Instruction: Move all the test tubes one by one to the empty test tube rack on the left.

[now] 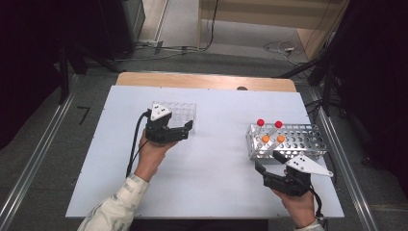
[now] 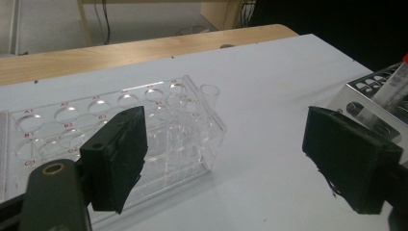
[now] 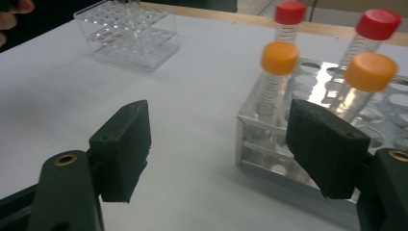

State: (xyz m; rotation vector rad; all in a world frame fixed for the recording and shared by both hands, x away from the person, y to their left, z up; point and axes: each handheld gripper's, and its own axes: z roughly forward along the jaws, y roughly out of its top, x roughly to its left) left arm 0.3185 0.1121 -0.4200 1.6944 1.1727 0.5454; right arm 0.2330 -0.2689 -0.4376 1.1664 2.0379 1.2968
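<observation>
two-gripper tube transfer between racks, all jaws empty. the left gripper (image 1: 185, 129) sits at the near right corner of the clear rack (image 1: 180, 111), left of centre on the white table (image 1: 216, 183). its jaws stand wide apart with nothing between them. in the left gripper view a clear tube (image 2: 210, 98) stands upright in the rack's far right corner, beyond the jaw tips and between their lines, apart from both pads; the spread suits a tube just let go, as a judgement. the right gripper (image 1: 267, 162) lies just near of the metal rack (image 1: 308, 137) at the right, jaws also spread and empty. that rack keeps four capped tubes at its left end: two orange-capped tubes (image 3: 279, 57) in the near row and two red-capped tubes (image 3: 289, 12) behind. in the right gripper view the orange pair stands beyond the pads, untouched, the left one between them. the tubes lean slightly in their holes, and the caps stand clear above the rack top, which leaves room for a pinch below the cap.
</observation>
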